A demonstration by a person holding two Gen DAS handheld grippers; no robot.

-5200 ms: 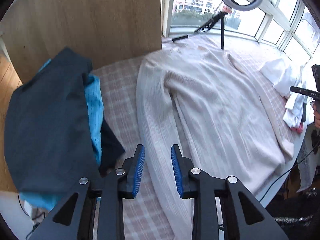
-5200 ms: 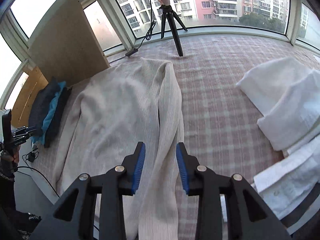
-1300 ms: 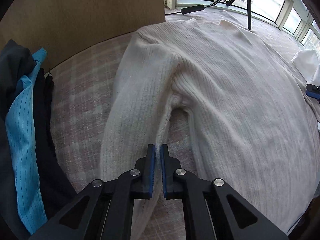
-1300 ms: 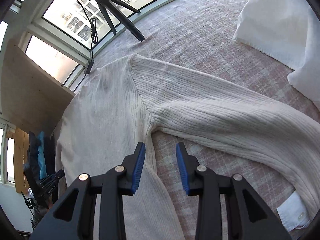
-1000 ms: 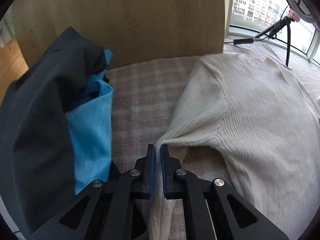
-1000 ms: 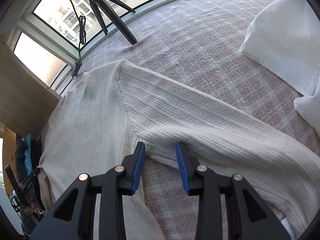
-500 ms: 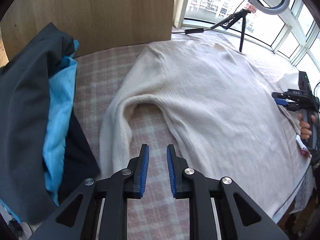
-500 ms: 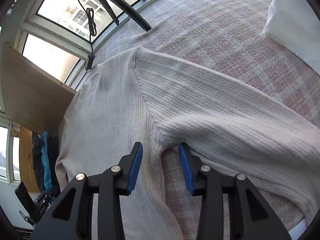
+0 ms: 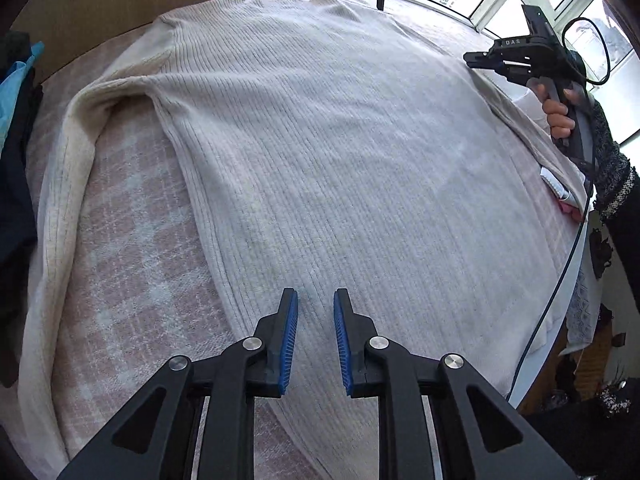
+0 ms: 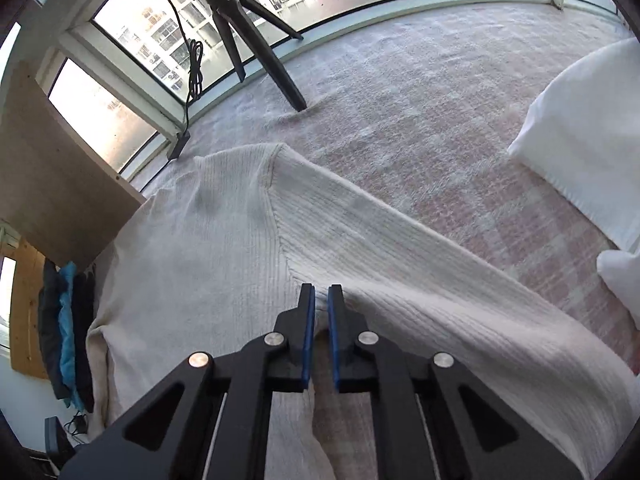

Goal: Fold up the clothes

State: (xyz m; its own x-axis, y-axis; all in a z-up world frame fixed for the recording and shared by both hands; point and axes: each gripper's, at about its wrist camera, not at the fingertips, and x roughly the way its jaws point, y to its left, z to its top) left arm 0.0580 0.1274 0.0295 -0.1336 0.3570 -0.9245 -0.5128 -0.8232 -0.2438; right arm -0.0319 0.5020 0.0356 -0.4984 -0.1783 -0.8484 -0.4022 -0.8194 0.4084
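On the checked bed cover (image 10: 460,128), the right gripper (image 10: 319,322) is pinching the spread cream sweater (image 9: 340,140) at its underarm while the left gripper (image 9: 315,336) is hovering slightly parted, likely needing a sleeve fold next.

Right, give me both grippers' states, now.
Left gripper: open, holding nothing, above the sweater.
Right gripper: shut on the sweater at the armpit.
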